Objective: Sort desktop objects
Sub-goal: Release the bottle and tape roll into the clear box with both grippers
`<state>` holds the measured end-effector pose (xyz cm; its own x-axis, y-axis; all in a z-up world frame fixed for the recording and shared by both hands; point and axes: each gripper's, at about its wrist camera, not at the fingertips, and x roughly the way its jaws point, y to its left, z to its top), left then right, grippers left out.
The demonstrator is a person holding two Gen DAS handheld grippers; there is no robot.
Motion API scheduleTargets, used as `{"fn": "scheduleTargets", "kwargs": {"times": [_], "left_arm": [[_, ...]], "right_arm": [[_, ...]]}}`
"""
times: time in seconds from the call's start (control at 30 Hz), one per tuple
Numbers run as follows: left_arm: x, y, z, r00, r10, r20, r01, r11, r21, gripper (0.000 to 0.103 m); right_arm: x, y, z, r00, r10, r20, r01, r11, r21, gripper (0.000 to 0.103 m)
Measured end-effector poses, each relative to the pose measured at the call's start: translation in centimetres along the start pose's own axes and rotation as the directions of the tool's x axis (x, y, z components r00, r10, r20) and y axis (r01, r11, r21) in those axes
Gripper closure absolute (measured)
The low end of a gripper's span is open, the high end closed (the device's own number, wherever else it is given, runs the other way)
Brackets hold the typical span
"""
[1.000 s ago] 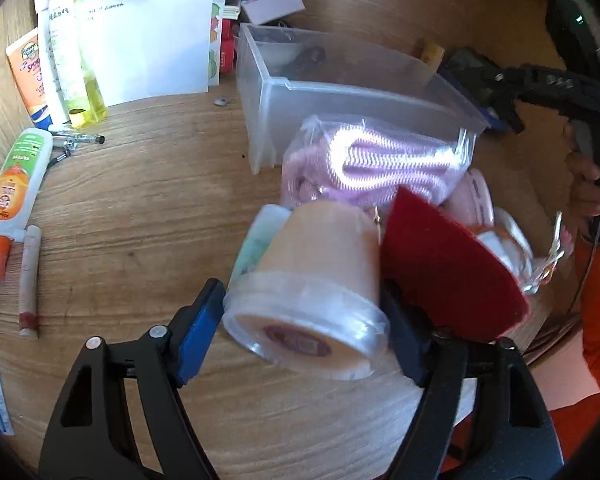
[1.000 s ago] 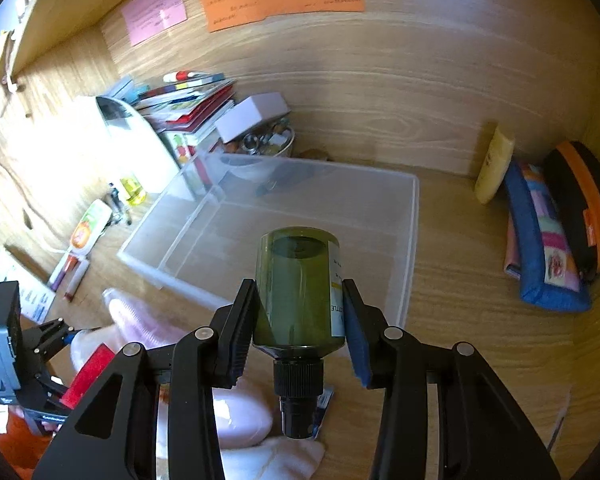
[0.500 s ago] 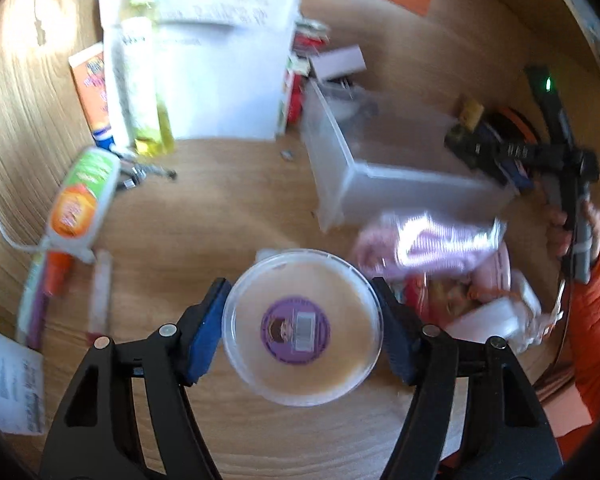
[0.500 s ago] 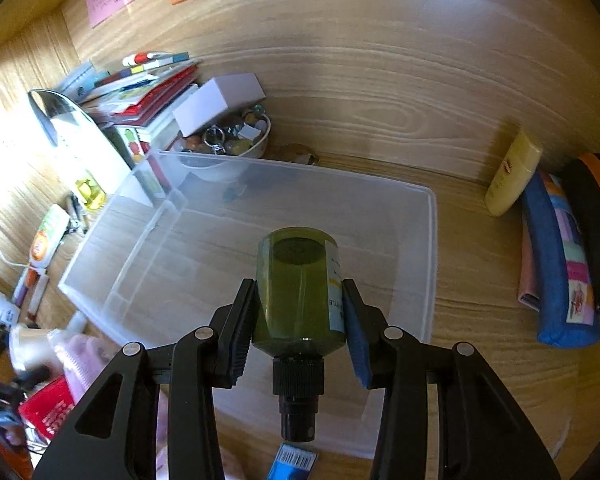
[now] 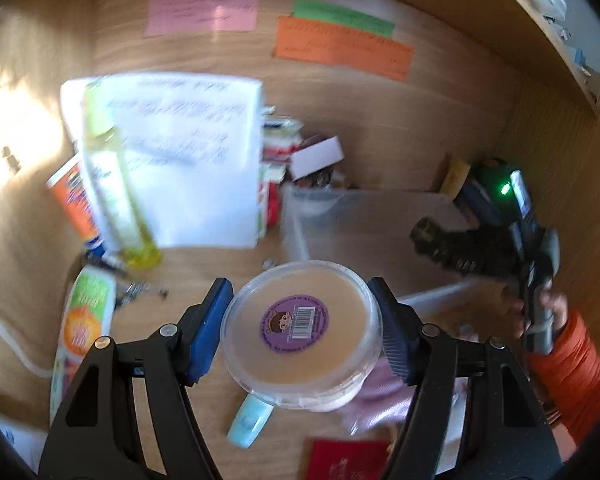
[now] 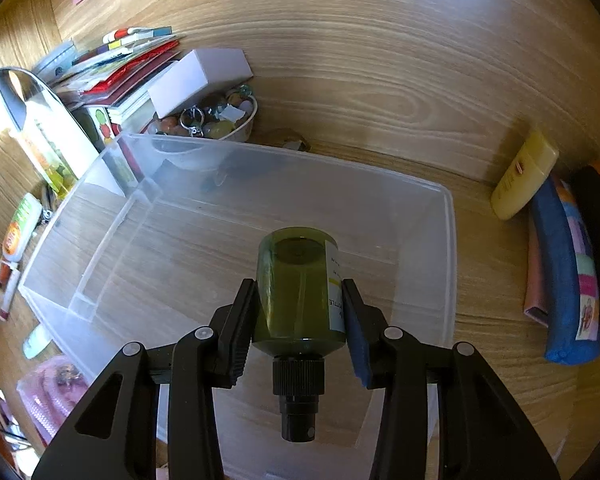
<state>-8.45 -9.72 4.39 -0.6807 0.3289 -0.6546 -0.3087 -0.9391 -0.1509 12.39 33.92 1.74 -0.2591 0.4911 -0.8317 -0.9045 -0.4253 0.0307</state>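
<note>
Tongs — left (image 5: 302,330) clamp tub (image 5: 301,334); right (image 6: 298,316) clamp green bottle (image 6: 298,288).

left gripper (image 5: 302,334) is clamped on a round clear tub (image 5: 301,336), purple sticker facing the camera, lifted over the desk (image 5: 204,280). clear bin (image 5: 364,220) sits further back, right gripper (image 5: 424,238) over it.

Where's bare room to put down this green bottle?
The clear plastic bin's floor is bare under the green glass bottle in the right tongs. The desk left of it is crowded: pink pouch, orange-green tube, trinket bowl behind.
</note>
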Motion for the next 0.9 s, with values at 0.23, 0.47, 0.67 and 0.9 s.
{"fn": "scheduleTargets", "kwargs": {"times": [0.23, 0.47, 0.67, 0.9], "left_arm": [[4.0, -1.8, 3.4, 0.998, -0.042, -0.041, 0.044, 0.999, 0.032, 0.036], [8.2, -3.5, 4.5, 0.993, -0.054, -0.108, 0.062, 0.996, 0.069, 0.036], [11.3, -4.7, 3.9, 0.985, -0.022, -0.171, 0.046, 0.99, 0.137, 0.036], [13.5, -5.6, 3.3, 0.979, 0.052, -0.199, -0.007, 0.976, 0.22, 0.043]], "right_arm": [[0.9, 0.9, 0.4, 1.0, -0.014, -0.023, 0.013, 0.999, -0.049, 0.065], [1.6, 1.5, 0.6, 0.999, -0.014, -0.051, 0.01, 0.996, -0.09, 0.065], [1.4, 2.5, 0.7, 0.997, -0.07, -0.036, 0.064, 0.986, -0.155, 0.065], [1.0, 2.5, 0.7, 0.995, -0.087, -0.039, 0.079, 0.981, -0.177, 0.065]]}}
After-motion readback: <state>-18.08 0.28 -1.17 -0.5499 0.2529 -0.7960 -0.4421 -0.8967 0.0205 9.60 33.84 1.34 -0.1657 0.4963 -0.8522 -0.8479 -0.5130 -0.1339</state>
